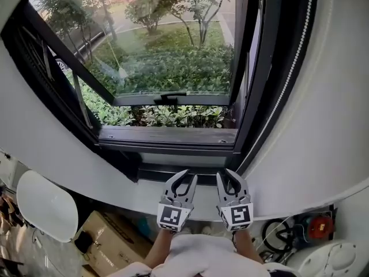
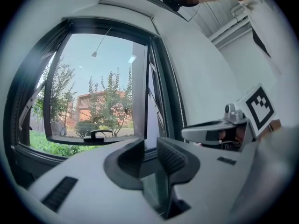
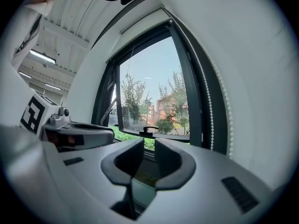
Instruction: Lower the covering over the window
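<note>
Evidently approach step: covering not yet down, window (image 1: 167, 51) glass fully bare, sash tilted outward. Covering itself presumably rolled up at frame top, not clearly seen. Left gripper (image 1: 189, 176) and right gripper (image 1: 224, 173) side by side over white ledge (image 1: 127, 192), jaws apart, nothing between. Next move, likely: reach right to bead chain (image 3: 210, 125), pinch, pull. Room: white wall (image 1: 323, 131), cardboard box (image 1: 106, 235) below.

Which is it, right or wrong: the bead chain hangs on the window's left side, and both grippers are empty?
Partly wrong: the bead chain hangs on the right side of the window, as the head view shows. The left gripper and right gripper are indeed empty.
</note>
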The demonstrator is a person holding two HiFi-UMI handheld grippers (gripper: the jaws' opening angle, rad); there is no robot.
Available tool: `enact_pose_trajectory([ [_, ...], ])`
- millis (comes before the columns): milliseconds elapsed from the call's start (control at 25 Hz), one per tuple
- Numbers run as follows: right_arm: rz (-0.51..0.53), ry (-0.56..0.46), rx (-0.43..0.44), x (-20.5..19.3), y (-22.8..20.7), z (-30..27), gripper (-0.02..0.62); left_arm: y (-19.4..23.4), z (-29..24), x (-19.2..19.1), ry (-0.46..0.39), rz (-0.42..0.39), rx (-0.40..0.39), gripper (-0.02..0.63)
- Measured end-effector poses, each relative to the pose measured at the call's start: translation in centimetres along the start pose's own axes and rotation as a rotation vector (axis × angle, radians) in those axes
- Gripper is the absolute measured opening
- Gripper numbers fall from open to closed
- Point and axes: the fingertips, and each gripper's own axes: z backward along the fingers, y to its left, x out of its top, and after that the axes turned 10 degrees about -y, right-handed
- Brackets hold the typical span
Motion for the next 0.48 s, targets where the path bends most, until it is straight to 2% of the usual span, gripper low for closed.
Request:
enact_pose_trajectory([
  [200,0.013,-0.006,-0.057,0.1,-1.0,-0.2,0.066,-0.3,-2.0,0.2,-0.022,0.007,-0.066,0.089],
  [480,0.031,0.022,-0.178,-0.2,-2.3,0.0,0.066,-1.2,-4.4,-0.2,-0.032,0.042,-0.202,0.089],
])
